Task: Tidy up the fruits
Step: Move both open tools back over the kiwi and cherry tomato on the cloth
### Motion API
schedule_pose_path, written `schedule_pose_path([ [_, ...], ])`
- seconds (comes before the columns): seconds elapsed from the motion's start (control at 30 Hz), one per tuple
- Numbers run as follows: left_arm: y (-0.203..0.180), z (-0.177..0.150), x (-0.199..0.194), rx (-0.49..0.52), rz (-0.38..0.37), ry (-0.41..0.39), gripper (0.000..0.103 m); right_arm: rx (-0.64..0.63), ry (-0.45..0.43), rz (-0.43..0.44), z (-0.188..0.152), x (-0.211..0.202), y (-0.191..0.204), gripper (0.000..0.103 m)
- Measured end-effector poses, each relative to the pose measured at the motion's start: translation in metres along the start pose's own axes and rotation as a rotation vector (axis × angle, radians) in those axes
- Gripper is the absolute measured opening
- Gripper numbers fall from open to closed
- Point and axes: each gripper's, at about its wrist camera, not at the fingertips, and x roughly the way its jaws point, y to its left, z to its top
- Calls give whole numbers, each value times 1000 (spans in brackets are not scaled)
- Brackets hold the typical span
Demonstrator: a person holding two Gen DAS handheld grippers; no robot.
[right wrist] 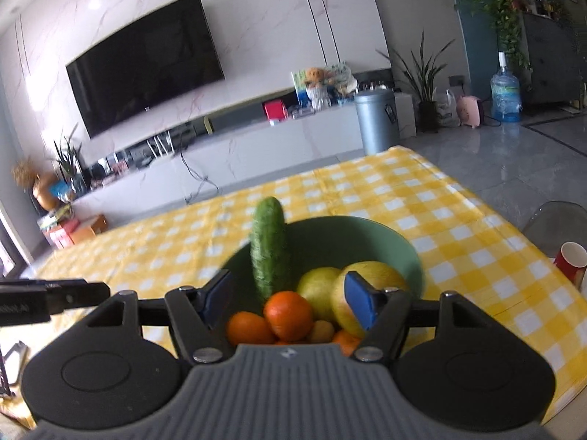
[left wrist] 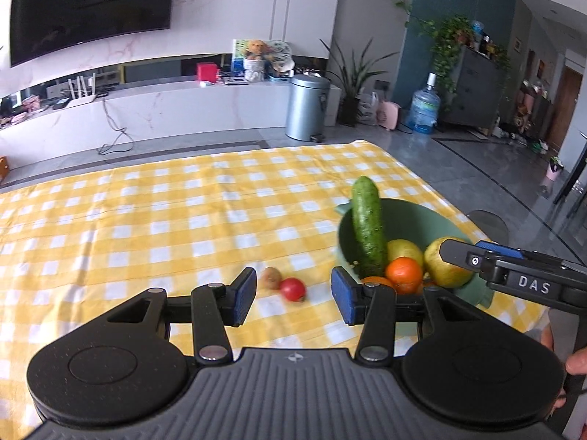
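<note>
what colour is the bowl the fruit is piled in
The bowl is a muted sage green; the right wrist view shows it best.

Cucumber (right wrist: 269,253) base hidden; cup (right wrist: 571,260) cropped

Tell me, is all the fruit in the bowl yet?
Nearly. The green bowl already holds the cucumber, oranges and yellow fruits. Both grippers, left gripper and right gripper, are open and empty. A red fruit and a brown one are on the tablecloth, outside the bowl.
</note>
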Motion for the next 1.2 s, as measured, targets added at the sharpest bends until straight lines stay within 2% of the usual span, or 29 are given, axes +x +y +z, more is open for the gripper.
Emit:
schedule_pose_path([
  [0.13,14,-9,0,-18,13,-1,53,-39,-16,32,-11,-3,31,66],
  [0.33,34,-21,-3,-51,31,7,53,-97,71,78,-29,9,72,66],
  [0.67,59,-30,5,-109,18,17,53,-176,155,95,-43,37,101,65],
  [0.8,63,-32,15,-104,2,31,53,-232,175,97,-47,50,111,54],
  [1.1,74,-39,38,-103,-12,61,53,-372,194,70,-59,78,128,42],
  [1.2,77,-40,43,-105,-21,59,53,-384,209,67,-62,87,130,41],
])
